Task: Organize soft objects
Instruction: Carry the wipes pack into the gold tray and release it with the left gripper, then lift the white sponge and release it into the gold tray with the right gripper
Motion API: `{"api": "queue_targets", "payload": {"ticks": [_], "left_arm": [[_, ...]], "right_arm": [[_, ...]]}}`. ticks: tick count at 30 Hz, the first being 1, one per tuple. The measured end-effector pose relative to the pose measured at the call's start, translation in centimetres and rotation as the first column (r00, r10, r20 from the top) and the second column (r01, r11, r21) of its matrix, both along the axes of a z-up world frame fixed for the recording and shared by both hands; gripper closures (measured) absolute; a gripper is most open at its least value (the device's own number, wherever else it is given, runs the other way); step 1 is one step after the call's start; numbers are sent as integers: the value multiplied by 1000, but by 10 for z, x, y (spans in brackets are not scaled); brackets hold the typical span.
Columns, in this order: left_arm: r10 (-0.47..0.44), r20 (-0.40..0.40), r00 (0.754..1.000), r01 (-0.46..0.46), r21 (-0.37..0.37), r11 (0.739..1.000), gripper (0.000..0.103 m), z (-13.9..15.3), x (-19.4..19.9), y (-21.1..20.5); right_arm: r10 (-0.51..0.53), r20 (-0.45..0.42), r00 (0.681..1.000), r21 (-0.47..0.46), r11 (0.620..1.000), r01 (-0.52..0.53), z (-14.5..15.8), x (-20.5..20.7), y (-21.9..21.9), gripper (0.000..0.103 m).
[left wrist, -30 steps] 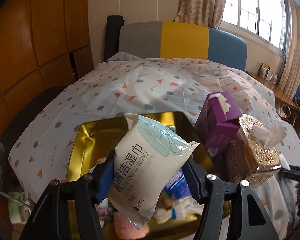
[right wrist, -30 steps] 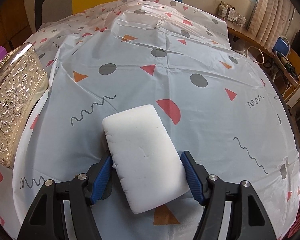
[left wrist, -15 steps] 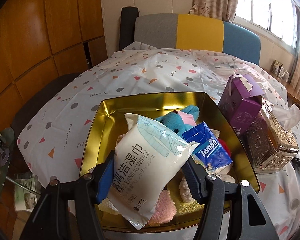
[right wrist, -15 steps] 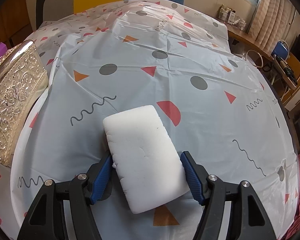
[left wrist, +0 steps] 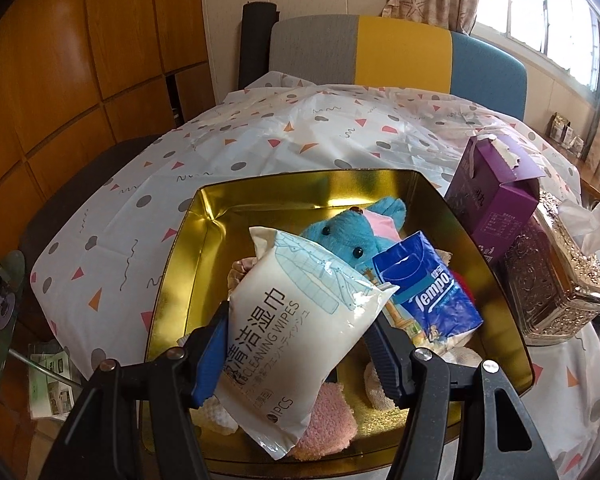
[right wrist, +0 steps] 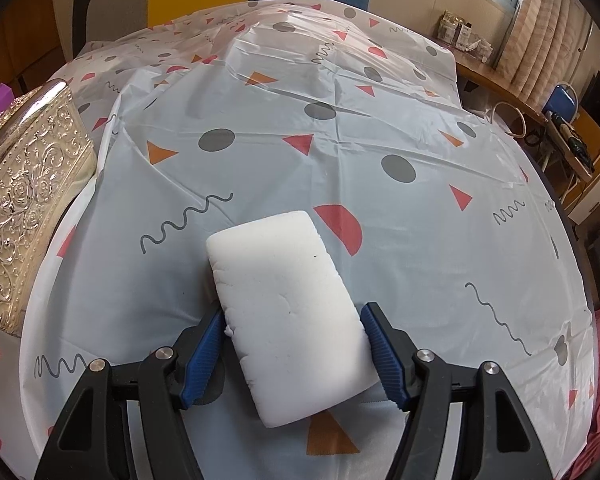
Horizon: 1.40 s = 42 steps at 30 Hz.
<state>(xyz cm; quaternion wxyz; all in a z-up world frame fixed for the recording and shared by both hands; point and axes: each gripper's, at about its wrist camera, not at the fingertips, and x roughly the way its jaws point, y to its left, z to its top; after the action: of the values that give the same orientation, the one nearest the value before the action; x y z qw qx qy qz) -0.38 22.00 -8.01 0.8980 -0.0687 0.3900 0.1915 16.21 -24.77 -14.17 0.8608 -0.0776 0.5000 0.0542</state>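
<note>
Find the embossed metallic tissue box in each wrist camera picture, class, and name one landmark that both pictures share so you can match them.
Left wrist view: the embossed tissue box stands at the right edge, beside the purple carton, right of the gold tray.
Right wrist view: the embossed tissue box fills the left edge, left of the white sponge.
Shared landmark: the patterned tablecloth.

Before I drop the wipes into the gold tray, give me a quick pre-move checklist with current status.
1. Left gripper clamped on wipes pack: ok.
2. Pack hangs over gold tray: ok.
3. Bare tray floor to land on: not ok; teddy, Tempo tissues and other soft items fill it.
4. Purple box apart from the pack: ok.
5. Right gripper shut on white sponge: ok.
6. Sponge lifted off the tablecloth: cannot tell.
</note>
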Motion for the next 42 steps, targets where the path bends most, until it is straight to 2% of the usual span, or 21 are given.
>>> {"api": "queue_targets", "payload": {"ticks": [6, 9, 12, 14, 16, 17, 25, 32, 42], "left_arm": [[15, -22, 1000, -15, 5, 1000, 39, -10, 15, 6], [38, -47, 998, -36, 46, 998, 38, -20, 29, 12], [65, -58, 996, -64, 24, 998, 35, -22, 37, 23], [80, -37, 996, -79, 27, 997, 31, -16, 34, 25], [88, 2, 996, -88, 46, 995, 20, -7, 27, 23], [88, 18, 996, -89, 50, 995, 19, -2, 24, 22], [49, 105, 993, -55, 57, 997, 18, 32, 1, 10], [15, 137, 990, -24, 59, 998, 16, 48, -14, -3], [-12, 138, 990, 4, 56, 998, 16, 49, -28, -11]], "right_arm": [[3, 0, 1000, -2, 1000, -3, 0, 1, 0, 34], [4, 1, 1000, -3, 1000, -4, 0, 1, 0, 35], [4, 0, 1000, -2, 1000, -4, -1, 2, 0, 35], [4, 0, 1000, -3, 1000, -4, 0, 2, 1, 35], [4, -1, 1000, 0, 1000, -4, -1, 2, 0, 35], [3, -1, 1000, 1, 1000, -3, -1, 2, 0, 34], [0, -1, 1000, -2, 1000, 0, 0, 2, 1, 35], [-13, -7, 1000, 0, 1000, 13, 0, 2, 1, 35], [-170, -78, 982, 16, 985, 172, 7, 14, 8, 42]]}}
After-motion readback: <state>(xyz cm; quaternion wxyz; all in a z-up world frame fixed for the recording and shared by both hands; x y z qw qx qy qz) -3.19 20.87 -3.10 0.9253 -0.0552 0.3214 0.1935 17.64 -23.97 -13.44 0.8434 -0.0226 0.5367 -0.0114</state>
